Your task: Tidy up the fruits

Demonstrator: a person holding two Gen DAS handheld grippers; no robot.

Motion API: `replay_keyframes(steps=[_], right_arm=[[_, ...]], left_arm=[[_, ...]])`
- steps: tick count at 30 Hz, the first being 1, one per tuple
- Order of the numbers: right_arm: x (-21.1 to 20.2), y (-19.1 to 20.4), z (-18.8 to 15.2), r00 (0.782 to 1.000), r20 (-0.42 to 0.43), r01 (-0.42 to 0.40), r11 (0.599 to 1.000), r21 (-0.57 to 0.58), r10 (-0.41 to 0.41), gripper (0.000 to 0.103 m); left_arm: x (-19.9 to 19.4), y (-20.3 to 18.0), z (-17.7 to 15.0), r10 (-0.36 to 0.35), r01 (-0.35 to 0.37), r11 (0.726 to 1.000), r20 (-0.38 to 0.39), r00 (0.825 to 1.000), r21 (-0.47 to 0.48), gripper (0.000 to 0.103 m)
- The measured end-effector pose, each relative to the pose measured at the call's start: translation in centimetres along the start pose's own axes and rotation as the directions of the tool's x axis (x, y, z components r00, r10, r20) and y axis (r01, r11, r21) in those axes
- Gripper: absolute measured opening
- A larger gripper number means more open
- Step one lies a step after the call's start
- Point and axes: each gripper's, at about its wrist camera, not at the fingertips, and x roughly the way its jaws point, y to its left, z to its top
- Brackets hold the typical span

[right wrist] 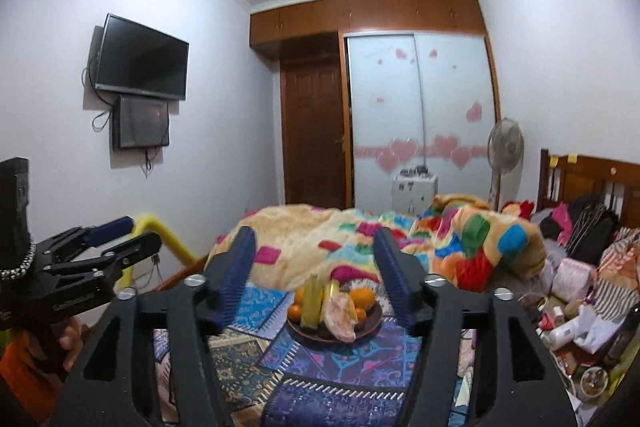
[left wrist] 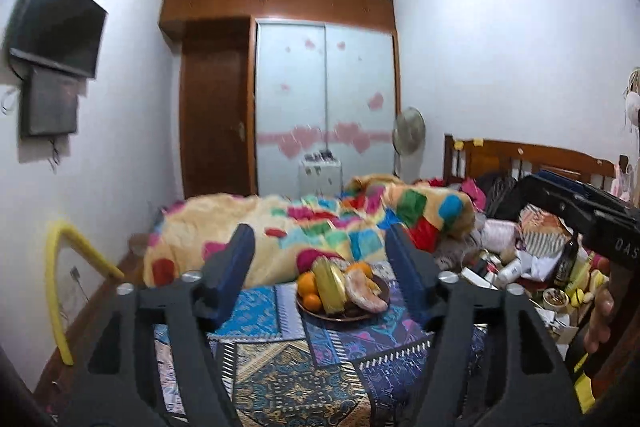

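Note:
A brown round plate (left wrist: pixel 340 315) of fruit rests on the patterned bedspread (left wrist: pixel 288 379). It holds oranges (left wrist: pixel 307 283), a yellow-green star fruit (left wrist: pixel 329 285) and a pale pink peeled fruit (left wrist: pixel 362 291). My left gripper (left wrist: pixel 320 239) is open and empty, held above and short of the plate. My right gripper (right wrist: pixel 314 243) is open and empty too, with the plate (right wrist: pixel 304 334) between and beyond its fingers. The left gripper also shows at the left of the right wrist view (right wrist: pixel 120 239).
A colourful patchwork blanket (left wrist: pixel 304 227) is heaped behind the plate. Bottles, clothes and boxes (left wrist: pixel 520 267) clutter the bed's right side by the wooden headboard (left wrist: pixel 532 157). A yellow rail (left wrist: pixel 60 267) stands at the left. A fan (left wrist: pixel 408 131), wardrobe and wall TV are further off.

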Motion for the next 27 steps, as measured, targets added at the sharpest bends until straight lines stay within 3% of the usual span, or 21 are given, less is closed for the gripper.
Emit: replay_keyframes(steps=[9,27], right_arm=[[-2.1,0.9,-0.8,0.997,0.051,0.051,0.999,0.009,-0.051,0.102],[-3.7,1.4,-1.2,0.995,0.065,0.079,0.997,-0.003,-0.079,0.103]], left_arm=[[-2.9,-0.4,-0.1,0.03,-0.031,0.999,0.051,0.998,0.017,0.1],[-3.5,-0.7,-0.6,0.026,-0.026,1.0,0.049,0.998,0.004,0.103]])
